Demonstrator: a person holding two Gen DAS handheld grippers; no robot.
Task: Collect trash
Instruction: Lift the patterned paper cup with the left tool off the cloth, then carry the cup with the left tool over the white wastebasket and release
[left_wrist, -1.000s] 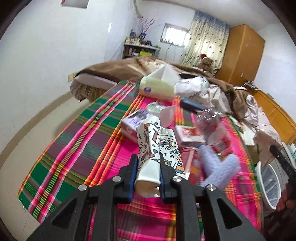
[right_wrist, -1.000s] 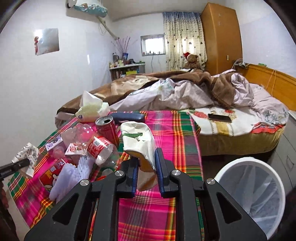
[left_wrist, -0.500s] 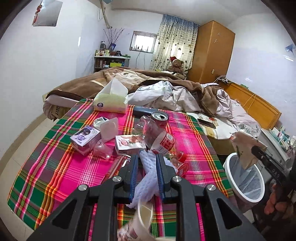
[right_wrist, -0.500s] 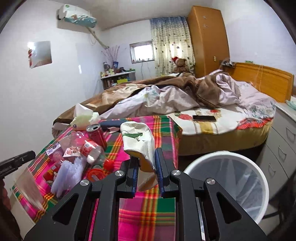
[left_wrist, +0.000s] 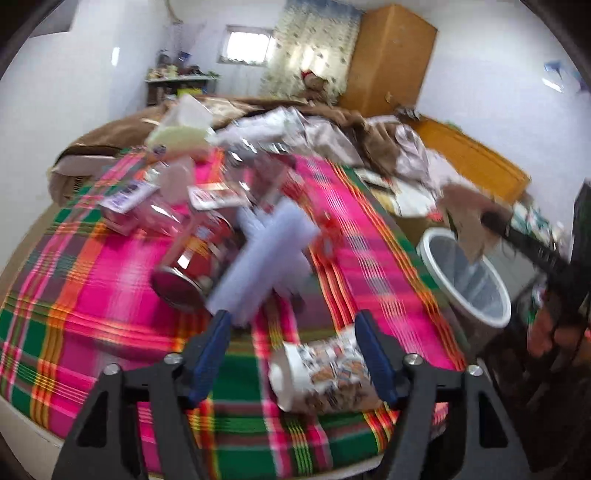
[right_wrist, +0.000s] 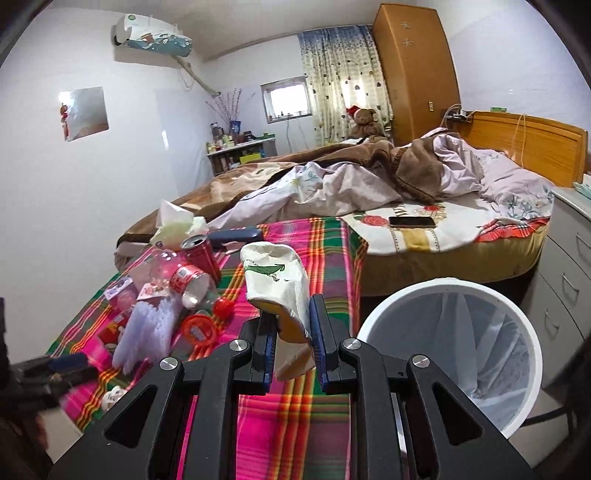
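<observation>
Trash status, nearest first: your left tool (left_wrist: 291, 345) now stands with its jaws spread wide and nothing between them. The patterned paper cup (left_wrist: 323, 371) it was clamping a second ago lies on its side on the plaid cloth (left_wrist: 92, 295), just inside the right finger, near the table edge. Judgement: that cup was dropped short of the bin and will need a second pick-up.

Your right tool (right_wrist: 291, 338) remains clamped on the crumpled white cup with the green crocodile print (right_wrist: 275, 282). It has moved toward the white bin (right_wrist: 448, 291), whose rim now sits just right of the jaws, bigger in view than before. The cup is not yet over the opening; release looks like the next step.

Further out on the cloth, the rest of the pile is uncollected: white foam netting (right_wrist: 147, 326), a red lid (right_wrist: 199, 328), a red bottle cap (right_wrist: 222, 307), a clear bottle with red label (right_wrist: 184, 278), an upright red can (right_wrist: 201, 254), and a tissue pack (right_wrist: 177, 227) beyond.

Hard to read: the left view is heavily motion-blurred, so items in the pile smear together. The left tool shows only as a dark sliver at the right view's lower left. The bin's contents are unclear through the liner.
</observation>
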